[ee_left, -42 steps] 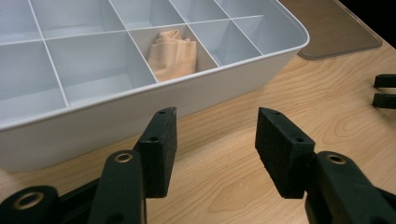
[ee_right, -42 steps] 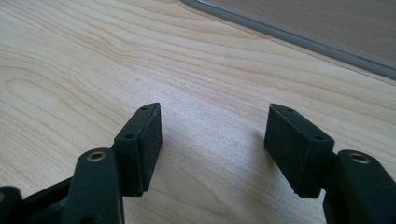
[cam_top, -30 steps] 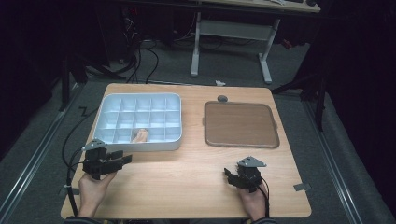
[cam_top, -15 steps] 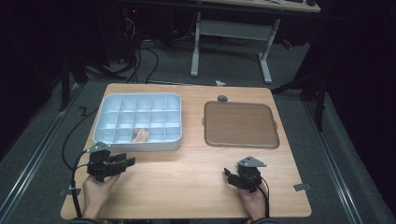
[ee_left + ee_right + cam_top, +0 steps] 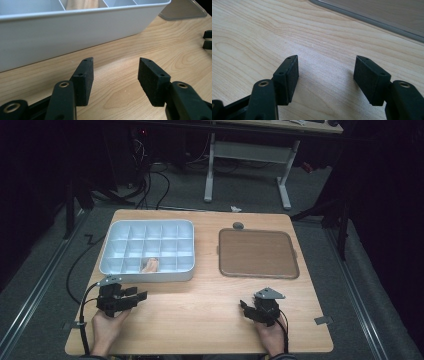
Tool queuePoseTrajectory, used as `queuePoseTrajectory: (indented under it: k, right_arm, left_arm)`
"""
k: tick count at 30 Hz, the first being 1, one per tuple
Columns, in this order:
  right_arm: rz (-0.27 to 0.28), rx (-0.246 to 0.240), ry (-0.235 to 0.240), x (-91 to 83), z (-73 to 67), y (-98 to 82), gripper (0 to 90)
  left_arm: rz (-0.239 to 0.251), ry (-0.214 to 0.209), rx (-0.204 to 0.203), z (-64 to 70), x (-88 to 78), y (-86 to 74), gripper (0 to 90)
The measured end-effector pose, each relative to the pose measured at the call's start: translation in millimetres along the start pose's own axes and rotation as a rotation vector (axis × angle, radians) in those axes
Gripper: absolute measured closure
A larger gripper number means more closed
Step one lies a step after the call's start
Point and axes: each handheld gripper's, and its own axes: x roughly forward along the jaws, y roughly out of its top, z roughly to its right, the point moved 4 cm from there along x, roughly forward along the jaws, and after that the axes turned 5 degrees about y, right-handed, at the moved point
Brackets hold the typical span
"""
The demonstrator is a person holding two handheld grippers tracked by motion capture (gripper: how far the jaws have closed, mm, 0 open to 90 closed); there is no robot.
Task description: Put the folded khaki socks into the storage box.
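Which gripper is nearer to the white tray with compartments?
The left. The left gripper sits just in front of the white tray, near its front wall. The right gripper rests farther off, in front of the brown tray.

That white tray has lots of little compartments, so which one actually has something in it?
In the compartment tray, it is the front-row compartment third from the left, holding a tan object; the others look empty.

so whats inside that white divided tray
One tan, light-coloured item sits in a front-row compartment of the white tray; what it is can't be told. The other compartments look empty from the high view. In the left claw view the tray's near wall hides most of them.
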Motion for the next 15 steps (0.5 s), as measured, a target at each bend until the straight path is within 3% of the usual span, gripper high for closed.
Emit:
queuePoseTrajectory:
  k: [15]
  right_arm:
    - [0.000,0.000,0.000,0.0,0.0,0.0,36.6]
  left_arm:
    - [-0.013,0.009,0.000,1.4,11.6,-10.8,45.3]
